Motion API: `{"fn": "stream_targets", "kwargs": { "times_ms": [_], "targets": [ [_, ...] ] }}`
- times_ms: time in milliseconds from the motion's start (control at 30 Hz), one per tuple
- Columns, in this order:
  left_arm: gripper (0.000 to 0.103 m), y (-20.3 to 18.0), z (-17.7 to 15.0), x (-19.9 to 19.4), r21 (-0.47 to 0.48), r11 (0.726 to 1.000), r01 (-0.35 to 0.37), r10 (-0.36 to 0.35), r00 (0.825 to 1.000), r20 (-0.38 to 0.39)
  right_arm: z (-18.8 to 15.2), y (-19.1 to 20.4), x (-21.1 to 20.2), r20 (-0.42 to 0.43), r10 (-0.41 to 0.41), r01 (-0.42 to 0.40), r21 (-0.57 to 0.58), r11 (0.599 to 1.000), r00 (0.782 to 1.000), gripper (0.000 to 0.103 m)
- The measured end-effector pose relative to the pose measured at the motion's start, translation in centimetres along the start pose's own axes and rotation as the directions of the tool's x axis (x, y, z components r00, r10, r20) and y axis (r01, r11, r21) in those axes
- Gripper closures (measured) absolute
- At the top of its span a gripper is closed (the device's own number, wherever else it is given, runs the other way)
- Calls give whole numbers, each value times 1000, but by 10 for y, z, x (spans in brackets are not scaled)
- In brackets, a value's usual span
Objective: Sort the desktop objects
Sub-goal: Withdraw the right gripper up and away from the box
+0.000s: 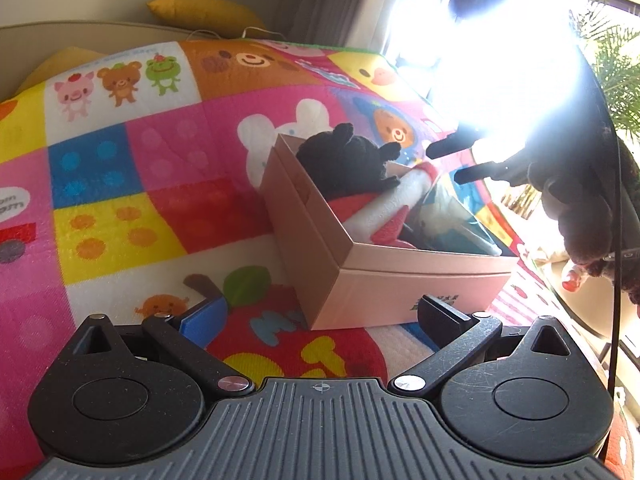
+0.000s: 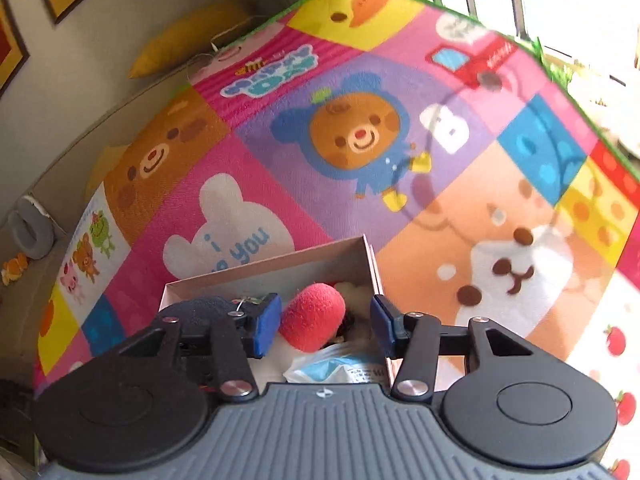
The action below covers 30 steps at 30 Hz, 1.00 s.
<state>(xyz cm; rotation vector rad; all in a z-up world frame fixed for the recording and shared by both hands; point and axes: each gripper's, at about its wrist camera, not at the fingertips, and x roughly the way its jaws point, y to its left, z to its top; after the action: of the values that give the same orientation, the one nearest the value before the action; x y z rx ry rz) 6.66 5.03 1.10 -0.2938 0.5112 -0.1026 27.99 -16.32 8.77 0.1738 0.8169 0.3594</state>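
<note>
With the pink cardboard box [image 1: 384, 280] already holding a black plush toy [image 1: 344, 160], a white roll with red ends [image 1: 384, 204] and a blue-printed plastic packet [image 1: 452, 216], we judge the sorting to be near its end, at the moment of a drop into the box. Our right gripper [image 2: 326, 326] hovers over the open box, its blue-padded jaws spread wide with a red foam ball [image 2: 314, 316] lying between them but not visibly pinched, so we take it as let go. Our left gripper [image 1: 316, 318] sits low on the near side of the box, also wide open and holding nothing. The next move, as we judge it, calls for lifting the right gripper straight up clear of the box walls. The box rests on a bright cartoon play mat [image 1: 120, 184] of bears, frogs and fruit; behind it we see yellow cushions [image 1: 204, 12], a curtain and a glaring window [image 1: 500, 60] with a leafy plant [image 1: 616, 64] beside it.
</note>
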Motion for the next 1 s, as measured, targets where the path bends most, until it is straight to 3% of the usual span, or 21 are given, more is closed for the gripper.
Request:
{"fn": "stream_targets", "kwargs": {
  "times_ms": [167, 300, 367, 500, 567, 633, 800, 1000],
  "targets": [
    [0, 0, 0, 0, -4, 1000, -9, 9, 1000, -2, -12, 13, -12, 13, 54, -53, -70, 996, 998, 54],
    [0, 0, 0, 1, -3, 1000, -23, 23, 1000, -5, -34, 10, -30, 49, 41, -36, -101, 994, 998, 49],
    [0, -1, 0, 1, 5, 999, -32, 32, 999, -7, -52, 5, -45, 77, 30, -20, -125, 992, 997, 37],
    [0, -10, -2, 1, 48, 996, -80, 80, 997, -2, -95, -11, -80, 121, 25, -7, -145, 989, 992, 23],
    [0, -18, -4, -1, 81, 990, -116, 116, 993, 6, -120, -18, -93, 143, 8, 11, -134, 991, 990, 7],
    [0, -28, -7, -1, 116, 982, -148, 149, 989, 0, -144, -25, -99, 148, -8, 23, -106, 994, 989, 0],
    [0, -45, -5, 13, 205, 945, -255, 269, 962, -43, -177, -22, -88, 165, -105, 129, -142, 981, 981, 0],
    [0, -29, 13, 16, 171, 923, -345, 355, 934, -32, -155, -12, -58, 207, -181, 231, -254, 939, 962, 1]
  ]
}}
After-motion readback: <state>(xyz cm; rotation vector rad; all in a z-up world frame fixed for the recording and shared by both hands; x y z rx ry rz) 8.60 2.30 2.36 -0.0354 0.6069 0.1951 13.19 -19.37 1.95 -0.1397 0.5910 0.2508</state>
